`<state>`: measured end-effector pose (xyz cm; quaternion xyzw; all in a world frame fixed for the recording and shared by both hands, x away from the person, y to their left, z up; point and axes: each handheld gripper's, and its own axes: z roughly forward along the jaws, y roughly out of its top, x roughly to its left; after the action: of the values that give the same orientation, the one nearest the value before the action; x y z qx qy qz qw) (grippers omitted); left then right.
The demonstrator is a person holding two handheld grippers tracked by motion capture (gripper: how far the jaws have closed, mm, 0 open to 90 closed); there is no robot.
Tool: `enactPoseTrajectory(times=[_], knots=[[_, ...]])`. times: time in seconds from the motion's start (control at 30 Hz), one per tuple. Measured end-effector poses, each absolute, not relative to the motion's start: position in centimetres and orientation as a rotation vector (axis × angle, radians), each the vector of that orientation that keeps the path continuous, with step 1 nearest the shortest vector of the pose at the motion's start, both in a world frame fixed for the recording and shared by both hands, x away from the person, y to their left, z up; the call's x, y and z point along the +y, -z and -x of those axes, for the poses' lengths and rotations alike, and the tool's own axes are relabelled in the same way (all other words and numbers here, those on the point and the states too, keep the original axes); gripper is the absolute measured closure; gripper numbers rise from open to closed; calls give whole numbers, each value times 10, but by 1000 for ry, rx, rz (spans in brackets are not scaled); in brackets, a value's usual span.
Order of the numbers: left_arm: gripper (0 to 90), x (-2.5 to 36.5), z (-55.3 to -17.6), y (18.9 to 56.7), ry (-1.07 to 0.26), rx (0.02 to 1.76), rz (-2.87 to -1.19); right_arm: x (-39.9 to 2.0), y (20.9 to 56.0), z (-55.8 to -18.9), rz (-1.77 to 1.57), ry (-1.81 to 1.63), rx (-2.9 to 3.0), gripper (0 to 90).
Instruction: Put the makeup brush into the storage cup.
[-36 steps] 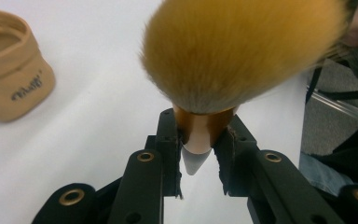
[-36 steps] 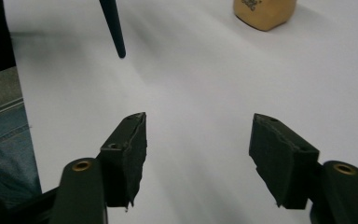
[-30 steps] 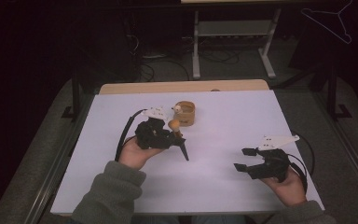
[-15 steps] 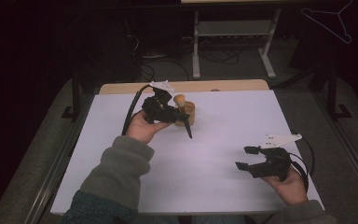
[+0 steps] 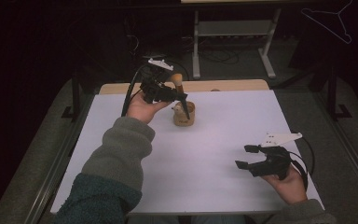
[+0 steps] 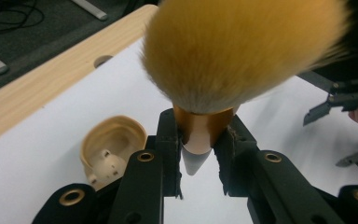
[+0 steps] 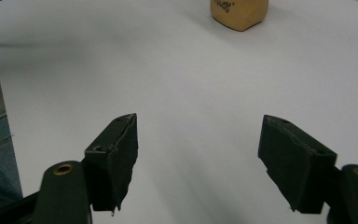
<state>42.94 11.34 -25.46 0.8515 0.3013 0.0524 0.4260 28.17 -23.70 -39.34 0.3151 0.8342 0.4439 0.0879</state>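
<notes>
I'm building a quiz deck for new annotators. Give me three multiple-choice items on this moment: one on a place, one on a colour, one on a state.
1. Where does the tan cup stand?
A. on the floor
B. on the white table top, towards its far edge
C. in the right hand

2. What colour are the bristles of the brush?
A. golden orange
B. blue
C. black

3. How is the right gripper?
A. shut on the cup
B. shut on nothing
C. open and holding nothing

Answers:
1 B: the high view shows it standing on the table top near the wooden strip.
2 A: the left gripper view shows them close up.
3 C: its fingers stand wide apart over bare table.
</notes>
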Motion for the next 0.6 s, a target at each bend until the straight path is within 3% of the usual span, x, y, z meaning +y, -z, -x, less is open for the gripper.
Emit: enactPoseTrajectory(times=[0.6], knots=[[722, 100, -474, 249, -189, 886, -2108, -237, 393, -283, -922, -1343, 2481, 269]])
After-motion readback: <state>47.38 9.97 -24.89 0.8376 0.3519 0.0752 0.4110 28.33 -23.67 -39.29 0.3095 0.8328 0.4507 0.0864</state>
